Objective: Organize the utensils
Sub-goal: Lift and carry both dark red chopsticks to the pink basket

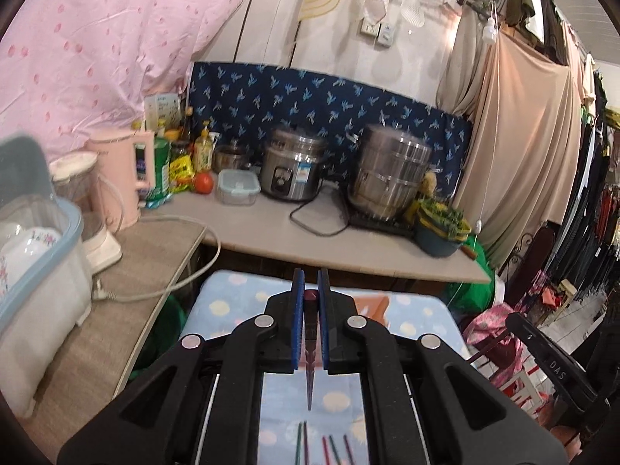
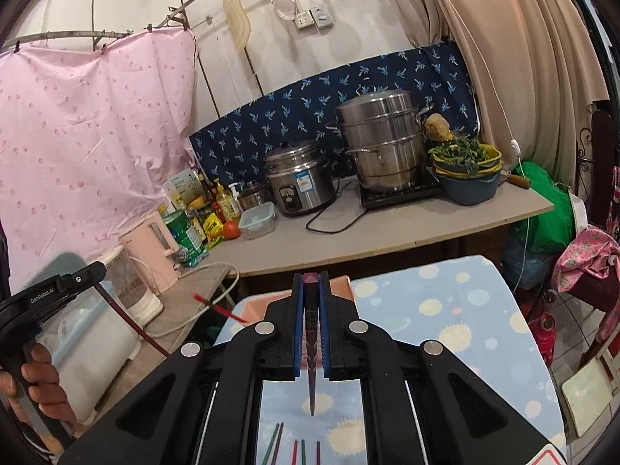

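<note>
Each claw, left [image 1: 310, 290] and right [image 2: 311, 292], pinches one chopstick [image 1: 310, 364] lengthwise, tip toward 6 o'clock; loose chopsticks [image 2: 294, 447] lie below at 6

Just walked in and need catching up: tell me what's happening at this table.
A person is sorting chopsticks with a handheld gripper in each hand. The left gripper is shut on a dark red chopstick, and the right gripper is shut on another chopstick. More coloured chopsticks lie below on the spotted blue cloth.
</note>
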`<move>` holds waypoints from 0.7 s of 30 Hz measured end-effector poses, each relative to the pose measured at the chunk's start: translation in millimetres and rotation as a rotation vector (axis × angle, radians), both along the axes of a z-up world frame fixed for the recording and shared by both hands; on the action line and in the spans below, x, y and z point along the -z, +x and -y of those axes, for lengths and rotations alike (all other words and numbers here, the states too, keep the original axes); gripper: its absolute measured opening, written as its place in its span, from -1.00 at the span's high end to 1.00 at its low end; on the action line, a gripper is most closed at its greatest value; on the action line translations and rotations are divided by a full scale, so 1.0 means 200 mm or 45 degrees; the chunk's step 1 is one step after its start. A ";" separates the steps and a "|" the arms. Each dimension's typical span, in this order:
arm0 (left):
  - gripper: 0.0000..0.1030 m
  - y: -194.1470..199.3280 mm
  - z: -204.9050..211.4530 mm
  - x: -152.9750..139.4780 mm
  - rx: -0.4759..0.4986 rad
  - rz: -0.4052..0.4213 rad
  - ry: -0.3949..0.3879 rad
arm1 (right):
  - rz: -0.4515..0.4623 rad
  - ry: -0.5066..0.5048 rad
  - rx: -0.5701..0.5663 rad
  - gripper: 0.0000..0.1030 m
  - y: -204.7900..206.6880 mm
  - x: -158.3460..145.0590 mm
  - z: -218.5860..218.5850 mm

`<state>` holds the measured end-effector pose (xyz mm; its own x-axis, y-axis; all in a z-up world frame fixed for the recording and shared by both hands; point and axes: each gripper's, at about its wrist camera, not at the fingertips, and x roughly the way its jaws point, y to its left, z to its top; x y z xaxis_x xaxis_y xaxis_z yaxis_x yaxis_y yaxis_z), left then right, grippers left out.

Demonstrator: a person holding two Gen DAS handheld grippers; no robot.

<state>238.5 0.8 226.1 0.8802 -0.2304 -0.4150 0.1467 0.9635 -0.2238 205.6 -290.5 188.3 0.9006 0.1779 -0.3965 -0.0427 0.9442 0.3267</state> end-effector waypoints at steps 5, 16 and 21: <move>0.87 0.15 0.06 -0.18 -0.006 0.104 -0.008 | 0.070 0.015 -0.016 0.86 0.21 -0.16 -0.03; 0.87 0.49 0.15 -0.19 -0.041 0.185 0.025 | 0.097 -0.029 0.003 0.86 0.61 -0.18 -0.13; 0.87 0.63 0.17 0.00 -0.028 0.095 0.031 | -0.002 -0.067 0.002 0.86 0.75 0.00 -0.16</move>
